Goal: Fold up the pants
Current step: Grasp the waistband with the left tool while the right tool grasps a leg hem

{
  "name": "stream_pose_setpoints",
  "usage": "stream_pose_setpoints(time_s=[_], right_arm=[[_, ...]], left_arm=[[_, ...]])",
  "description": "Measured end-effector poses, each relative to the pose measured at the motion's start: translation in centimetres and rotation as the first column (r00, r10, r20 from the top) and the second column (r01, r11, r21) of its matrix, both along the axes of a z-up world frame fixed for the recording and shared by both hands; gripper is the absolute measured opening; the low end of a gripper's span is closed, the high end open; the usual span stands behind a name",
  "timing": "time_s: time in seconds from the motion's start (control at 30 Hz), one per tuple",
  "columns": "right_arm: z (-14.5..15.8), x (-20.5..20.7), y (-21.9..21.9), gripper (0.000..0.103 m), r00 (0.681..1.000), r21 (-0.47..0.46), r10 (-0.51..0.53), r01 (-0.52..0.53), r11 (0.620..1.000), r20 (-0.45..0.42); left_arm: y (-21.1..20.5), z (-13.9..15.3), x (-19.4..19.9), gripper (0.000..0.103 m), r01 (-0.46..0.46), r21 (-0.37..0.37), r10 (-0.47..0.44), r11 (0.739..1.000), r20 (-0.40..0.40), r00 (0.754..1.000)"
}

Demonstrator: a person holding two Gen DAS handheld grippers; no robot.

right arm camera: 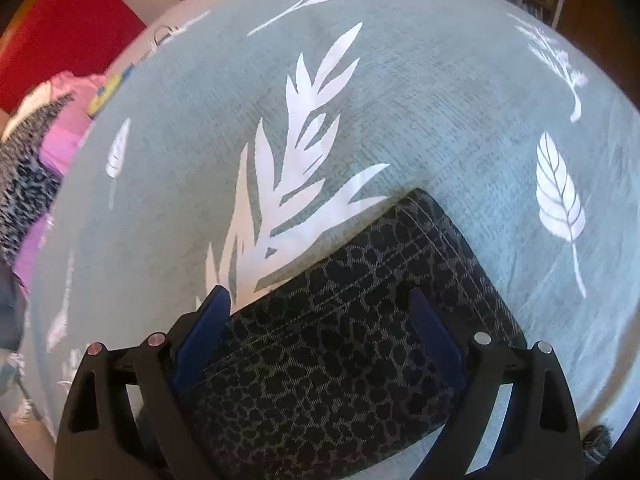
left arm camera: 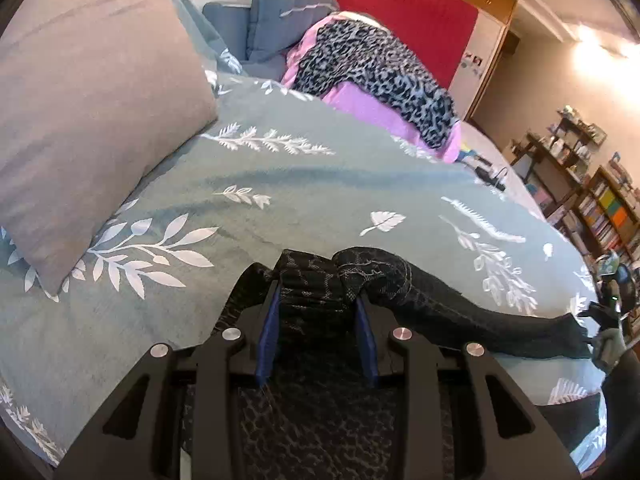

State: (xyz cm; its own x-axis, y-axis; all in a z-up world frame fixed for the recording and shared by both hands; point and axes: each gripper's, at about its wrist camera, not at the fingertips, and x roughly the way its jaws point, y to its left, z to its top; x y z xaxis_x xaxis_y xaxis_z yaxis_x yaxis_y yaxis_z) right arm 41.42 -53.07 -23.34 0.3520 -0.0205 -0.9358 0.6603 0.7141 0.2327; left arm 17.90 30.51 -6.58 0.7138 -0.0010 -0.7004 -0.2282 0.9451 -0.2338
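Observation:
Dark patterned pants (left arm camera: 432, 292) lie on a grey-green bedspread with white leaf prints (left arm camera: 280, 184). In the left wrist view my left gripper (left arm camera: 316, 300) has bunched pants fabric between its blue pads and is shut on it; a leg stretches off to the right toward the other gripper (left arm camera: 600, 320), seen small at the edge. In the right wrist view my right gripper (right arm camera: 320, 300) is open, its fingers wide apart over the flat hem end of a pant leg (right arm camera: 360, 280), which lies on the bedspread (right arm camera: 400, 100).
A grey pillow (left arm camera: 88, 112) lies at the left. A pile of pink and leopard-print clothes (left arm camera: 372, 64) sits at the far side, also in the right wrist view (right arm camera: 36, 168). Bookshelves (left arm camera: 592, 200) stand to the right, a red panel (left arm camera: 408, 16) behind.

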Motion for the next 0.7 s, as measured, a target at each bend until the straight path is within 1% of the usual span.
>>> stream_pose_setpoints(time_s=[0.1,0.17,0.23,0.27,0.33,0.37,0.43,0.47,0.53,0.57,0.6,0.7], right_arm=[[-0.6,0.7,-0.2,0.092,0.999,-0.001,0.004,-0.004,1.0,-0.046],[-0.9,0.9,-0.4,0.089,0.998,-0.003,0.002,-0.002,1.0,-0.062],[-0.9,1.2,-0.3,0.079,0.997,-0.036,0.007,-0.009,0.999,-0.079],[-0.9,1.2,-0.2,0.077,0.996,-0.058,0.015,-0.02,0.998,-0.088],[-0.8,1.1,-0.1,0.067,0.995,-0.079,0.027,-0.034,0.996,-0.095],[-0.6,0.5,-0.1,0.064,0.995,-0.081,0.026,-0.034,0.996,-0.096],[-0.5,-0.1,-0.5,0.047,0.995,-0.08,0.019,-0.027,0.996,-0.093],[-0.3,-0.3,-0.6,0.042,0.996,-0.078,0.018,-0.025,0.997,-0.09],[0.0,-1.0,-0.6,0.023,0.997,-0.059,0.027,-0.031,0.998,-0.075],[0.3,-1.7,-0.6,0.018,0.997,-0.05,0.033,-0.036,0.998,-0.063],[0.6,-2.4,-0.6,0.009,0.998,-0.048,0.039,-0.042,0.998,-0.051],[1.9,-4.7,-0.2,0.008,0.998,-0.074,0.058,-0.058,0.996,-0.009]], left_arm=[[-0.2,0.4,-0.8,0.034,0.006,-0.005,-0.006,1.0,0.015,1.0],[-0.1,0.6,-1.4,0.034,0.007,-0.012,-0.006,1.0,0.024,1.0],[0.0,0.8,-1.7,0.034,0.006,-0.02,-0.005,1.0,0.034,0.999],[0.2,0.8,-1.9,0.034,0.004,-0.025,-0.003,1.0,0.038,0.999],[0.5,0.9,-2.1,0.034,-0.002,-0.034,0.004,0.999,0.048,0.999],[0.6,0.9,-2.1,0.034,-0.006,-0.04,0.008,0.999,0.05,0.999],[1.0,0.9,-2.2,0.034,-0.01,-0.052,0.013,0.999,0.059,0.998],[1.0,0.9,-2.3,0.034,-0.013,-0.053,0.016,0.998,0.059,0.998],[1.0,1.1,-2.4,0.034,-0.012,-0.064,0.016,0.998,0.069,0.997],[1.0,1.2,-2.6,0.034,-0.012,-0.066,0.017,0.998,0.074,0.997],[1.1,1.4,-2.8,0.034,-0.013,-0.07,0.019,0.997,0.082,0.996],[1.3,1.7,-3.4,0.034,-0.02,-0.079,0.027,0.997,0.095,0.995]])
